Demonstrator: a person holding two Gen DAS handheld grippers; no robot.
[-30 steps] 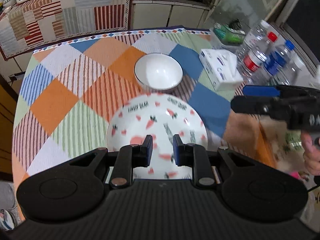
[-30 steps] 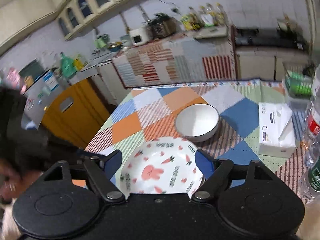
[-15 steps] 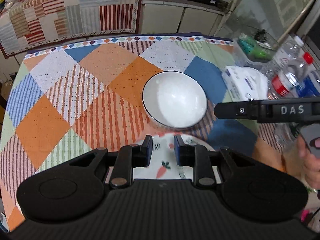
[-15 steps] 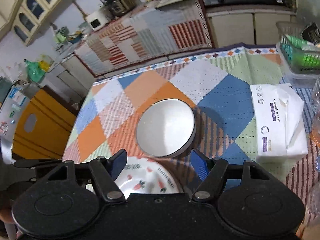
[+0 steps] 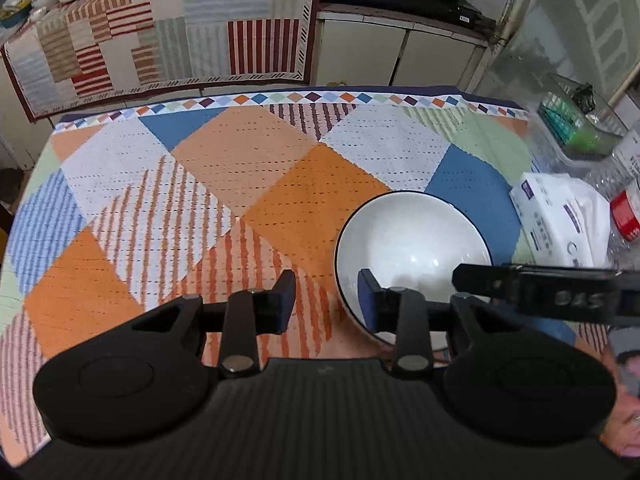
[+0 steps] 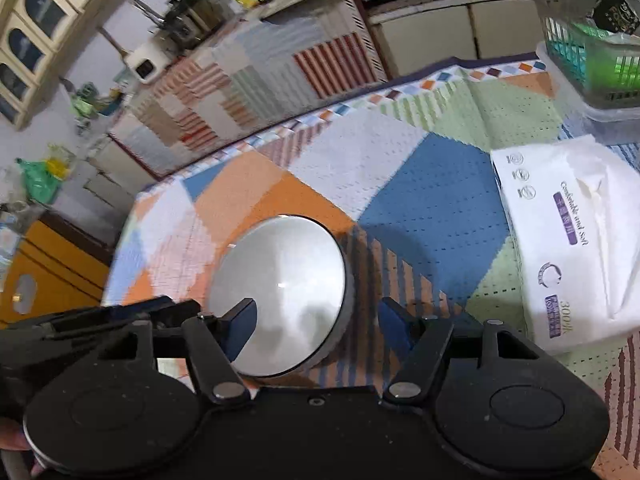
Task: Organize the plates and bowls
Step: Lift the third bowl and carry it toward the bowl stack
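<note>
A white bowl (image 5: 412,248) with a dark rim stands on the checked tablecloth (image 5: 208,200). My left gripper (image 5: 326,300) straddles the bowl's left rim, one finger inside and one outside. Its jaws are opening and the pads do not press on the rim. In the right wrist view the bowl (image 6: 284,276) looks grey. My right gripper (image 6: 316,328) straddles its right rim in the same way, jaws closing and pads clear of it. A finger (image 5: 500,280) of the right gripper reaches over the bowl in the left wrist view. The carrot-patterned plate is out of sight.
A white tissue pack (image 6: 572,240) lies right of the bowl. Behind it stands a green basket (image 6: 592,48), with bottles (image 5: 624,216) at the right edge. A counter draped in patchwork cloth (image 5: 160,40) runs behind the table. A yellow cabinet (image 6: 40,280) stands to the left.
Both grippers came forward and down past the patterned plate, which dropped out of view, and now straddle the white bowl. The left jaws widened and the right jaws narrowed.
</note>
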